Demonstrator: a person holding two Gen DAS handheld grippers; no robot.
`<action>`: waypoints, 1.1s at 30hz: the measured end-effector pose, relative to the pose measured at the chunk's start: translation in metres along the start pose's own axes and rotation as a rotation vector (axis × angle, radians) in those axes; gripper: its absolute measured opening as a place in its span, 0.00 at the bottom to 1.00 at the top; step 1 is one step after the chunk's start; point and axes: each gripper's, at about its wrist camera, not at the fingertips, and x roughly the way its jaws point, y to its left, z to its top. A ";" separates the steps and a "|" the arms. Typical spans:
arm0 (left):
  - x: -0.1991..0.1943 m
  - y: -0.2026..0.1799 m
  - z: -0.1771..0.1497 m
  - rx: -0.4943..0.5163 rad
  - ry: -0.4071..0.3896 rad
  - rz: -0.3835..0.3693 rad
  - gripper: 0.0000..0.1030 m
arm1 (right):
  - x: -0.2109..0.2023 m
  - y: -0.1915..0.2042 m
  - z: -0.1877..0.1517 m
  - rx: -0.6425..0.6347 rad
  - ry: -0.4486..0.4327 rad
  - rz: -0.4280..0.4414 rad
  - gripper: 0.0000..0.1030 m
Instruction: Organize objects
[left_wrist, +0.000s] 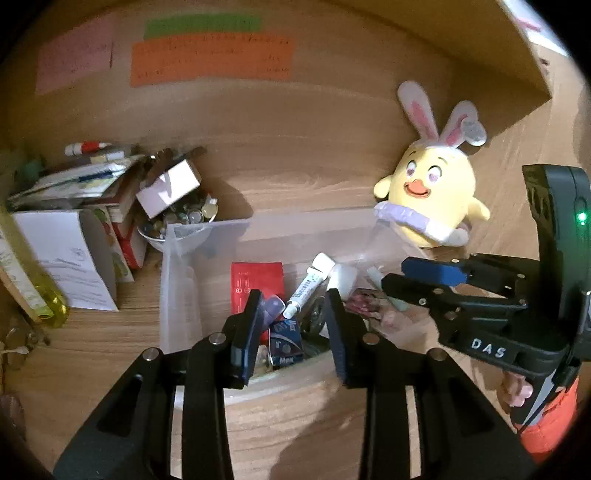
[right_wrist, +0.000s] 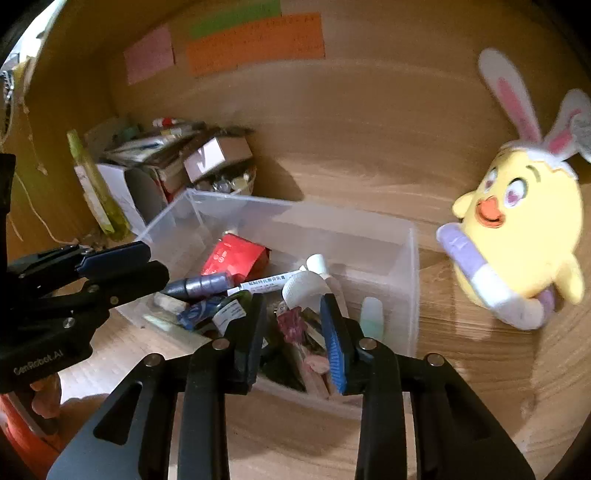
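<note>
Clear bin (right_wrist: 413, 258) w/ clutter sits mid-desk. Left gripper (left_wrist: 293, 325) and right gripper (right_wrist: 293, 328) hover over its near rim, jaws apart, empty. Plush chick (right_wrist: 524, 236) just beside the bin's right wall; bare wood behind.

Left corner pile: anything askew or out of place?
Yes. The small cardboard box sits tilted, propped on the bowl of small round bits, not flat. Behind it the papers and books are stacked unevenly, with a marker lying loose on top. Nothing looks spilled.

Clear bin (right_wrist: 406, 258) centre on desk (right_wrist: 369, 155); tubes, packets inside. Plush chick (right_wrist: 524, 236) right of bin. Book pile (left_wrist: 74, 184) left, behind.
</note>
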 end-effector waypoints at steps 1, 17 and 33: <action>-0.006 -0.002 -0.002 0.002 -0.012 -0.001 0.33 | -0.006 0.001 -0.001 0.001 -0.012 0.001 0.27; -0.057 -0.017 -0.049 0.019 -0.132 0.041 0.91 | -0.078 0.017 -0.055 -0.001 -0.216 -0.030 0.79; -0.046 -0.013 -0.072 -0.013 -0.107 0.046 0.92 | -0.075 0.014 -0.083 0.030 -0.189 -0.006 0.79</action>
